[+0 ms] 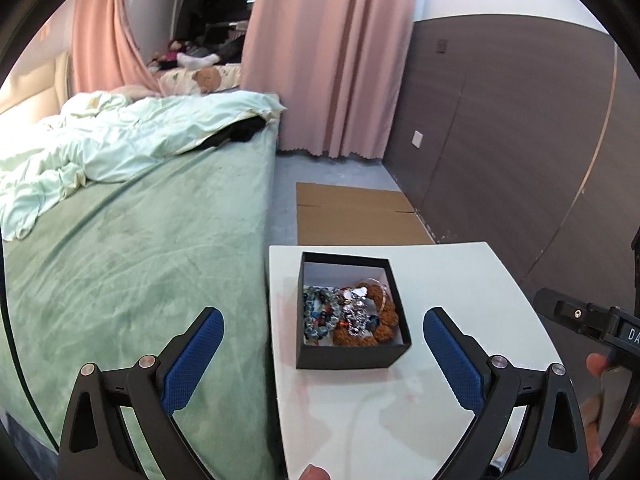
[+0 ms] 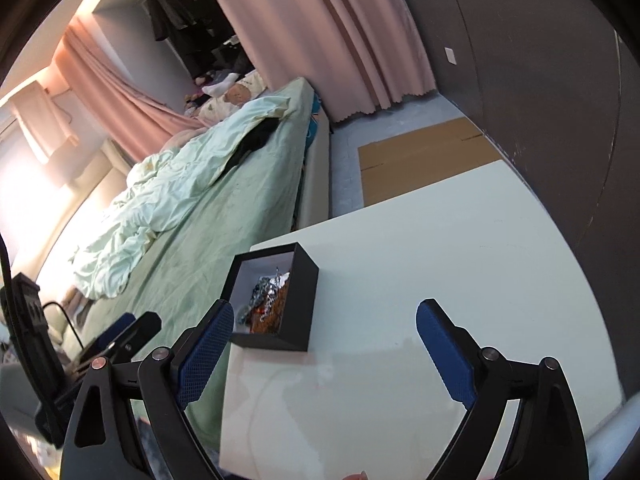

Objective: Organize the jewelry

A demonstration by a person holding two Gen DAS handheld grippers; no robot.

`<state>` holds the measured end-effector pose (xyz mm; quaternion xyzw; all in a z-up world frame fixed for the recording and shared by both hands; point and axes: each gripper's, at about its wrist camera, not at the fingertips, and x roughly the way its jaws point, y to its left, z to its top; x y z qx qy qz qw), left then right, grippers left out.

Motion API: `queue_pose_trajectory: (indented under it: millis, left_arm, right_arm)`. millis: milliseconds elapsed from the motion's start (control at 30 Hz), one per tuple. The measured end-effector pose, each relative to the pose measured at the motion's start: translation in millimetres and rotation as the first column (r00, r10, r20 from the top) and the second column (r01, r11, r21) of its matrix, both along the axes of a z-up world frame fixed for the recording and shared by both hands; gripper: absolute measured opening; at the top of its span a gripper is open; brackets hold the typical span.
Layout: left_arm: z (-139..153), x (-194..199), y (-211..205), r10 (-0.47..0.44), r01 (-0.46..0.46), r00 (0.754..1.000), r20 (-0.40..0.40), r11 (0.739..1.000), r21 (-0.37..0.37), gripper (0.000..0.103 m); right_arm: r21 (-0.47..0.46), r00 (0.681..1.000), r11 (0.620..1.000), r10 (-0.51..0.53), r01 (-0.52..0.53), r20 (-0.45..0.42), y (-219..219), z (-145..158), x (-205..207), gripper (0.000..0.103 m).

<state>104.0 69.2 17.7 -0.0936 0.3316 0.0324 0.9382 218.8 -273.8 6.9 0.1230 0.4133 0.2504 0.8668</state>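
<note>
A black open box (image 1: 352,354) stands on the white table (image 1: 460,280) near its left edge. It holds a blue-green bead string (image 1: 318,314), a silver chain piece (image 1: 356,312) and a brown bead string (image 1: 384,320). My left gripper (image 1: 323,330) is open and empty, its blue pads either side of the box, a little nearer than it. In the right wrist view the box (image 2: 298,300) lies left of centre with jewelry (image 2: 268,300) partly hidden by its wall. My right gripper (image 2: 325,322) is open and empty above the table (image 2: 440,260), to the right of the box.
A bed with a green cover (image 1: 132,260) and a pale duvet (image 1: 100,144) runs along the table's left side. Flat cardboard (image 1: 356,216) lies on the floor beyond the table. A dark wall panel (image 1: 500,140) stands to the right, pink curtains (image 1: 332,52) behind.
</note>
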Motion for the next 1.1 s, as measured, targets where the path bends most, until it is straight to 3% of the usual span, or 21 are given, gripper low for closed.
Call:
queue_pose_trajectory:
  millis: [467,533,1100]
  left_arm:
    - [7.4,-19.5,-25.9,-0.081,0.081,0.996,0.028,0.997,0.02,0.1]
    - [7.1,-20.8,-26.7,-0.088,0.087,0.996,0.027,0.996,0.022,0.1]
    - [16.5,-30.0,-31.4,-0.095,0.093,0.994,0.058,0.995,0.041,0.1]
  right_arm:
    - [-0.113,0.996,0.994,0.011,-0.001,0.09,-29.2,8.1,-26.5,0.095]
    - [-0.115,0.995,0.993,0.027,-0.016,0.096,-28.8,8.6,-29.2,0.103]
    - [-0.097,0.989,0.994,0.059,-0.046,0.134,-28.8,19.8,-41.2,0.103]
